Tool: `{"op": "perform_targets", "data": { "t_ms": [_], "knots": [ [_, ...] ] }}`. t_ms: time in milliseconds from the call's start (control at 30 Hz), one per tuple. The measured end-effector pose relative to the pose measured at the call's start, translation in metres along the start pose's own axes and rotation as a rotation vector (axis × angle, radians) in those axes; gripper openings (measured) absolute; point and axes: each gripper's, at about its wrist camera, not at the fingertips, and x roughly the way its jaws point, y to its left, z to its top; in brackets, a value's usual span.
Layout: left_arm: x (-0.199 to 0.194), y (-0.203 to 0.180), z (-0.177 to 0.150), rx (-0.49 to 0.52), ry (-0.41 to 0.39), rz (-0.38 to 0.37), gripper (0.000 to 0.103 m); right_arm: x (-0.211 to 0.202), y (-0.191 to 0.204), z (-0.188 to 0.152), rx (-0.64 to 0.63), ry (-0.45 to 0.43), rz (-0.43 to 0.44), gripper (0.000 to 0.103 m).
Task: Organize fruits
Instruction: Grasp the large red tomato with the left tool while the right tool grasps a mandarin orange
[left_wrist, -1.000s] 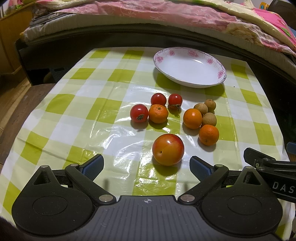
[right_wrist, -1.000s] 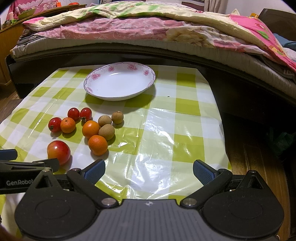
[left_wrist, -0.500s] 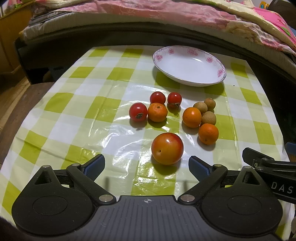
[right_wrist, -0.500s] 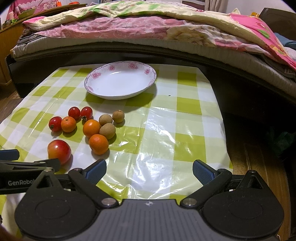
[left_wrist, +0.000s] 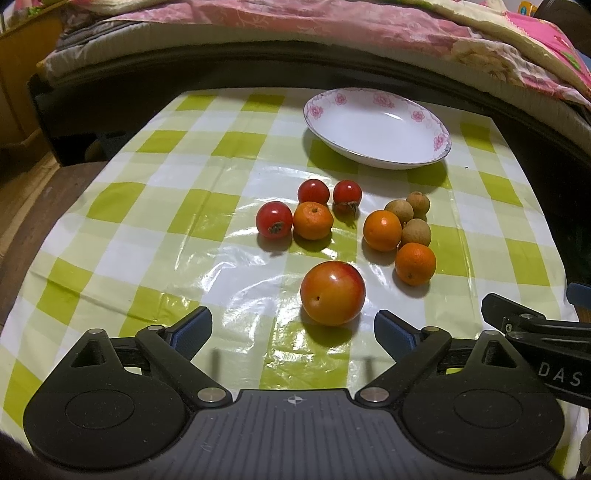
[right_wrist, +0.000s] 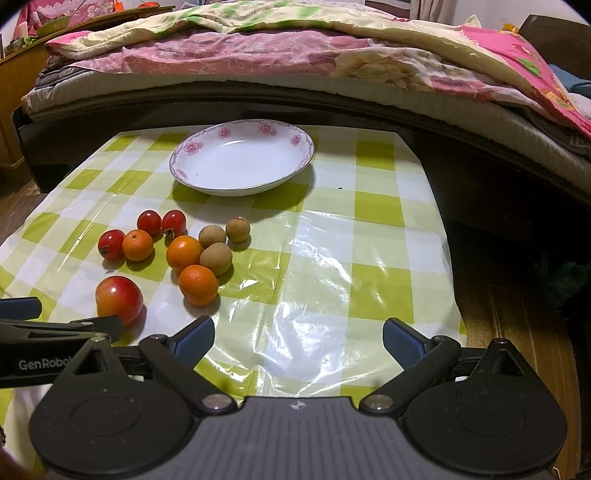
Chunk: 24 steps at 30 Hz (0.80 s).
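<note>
my left tool (left_wrist: 293, 325) has crept nearer the apple (left_wrist: 332, 292), spread wide; my right tool (right_wrist: 298, 338) is spread wide, holding nothing.

Warm indoor light fell from above and in front, throwing white glare across the glossy checked tablecloth (left_wrist: 229, 258) and short soft shadows toward the camera under the fruit and the plate (right_wrist: 242, 162). The room behind, around the bed (right_wrist: 295, 55), was dimmer. Both views were sharp at the centre, but the fisheye lens bent straight edges and darkened the corners.
</note>
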Motion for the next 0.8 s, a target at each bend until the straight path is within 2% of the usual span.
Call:
{"op": "perform_targets", "data": {
  "t_ms": [233,367,600,800],
  "knots": [
    [0.001,0.000,0.001,0.011,0.004,-0.001,0.097,0.001,-0.001,0.000,-0.003,0.009,0.009,0.099],
    [0.000,0.000,0.004,0.023,-0.018,-0.013,0.099,0.000,-0.002,0.004,-0.025,-0.002,0.014,0.098],
    [0.005,-0.007,0.009,0.094,-0.056,-0.008,0.100,-0.004,-0.006,0.012,-0.045,-0.034,0.029,0.098],
    [0.018,-0.006,0.013,0.088,-0.036,-0.001,0.097,0.000,-0.005,0.015,-0.053,-0.015,0.072,0.089]
  ]
}}
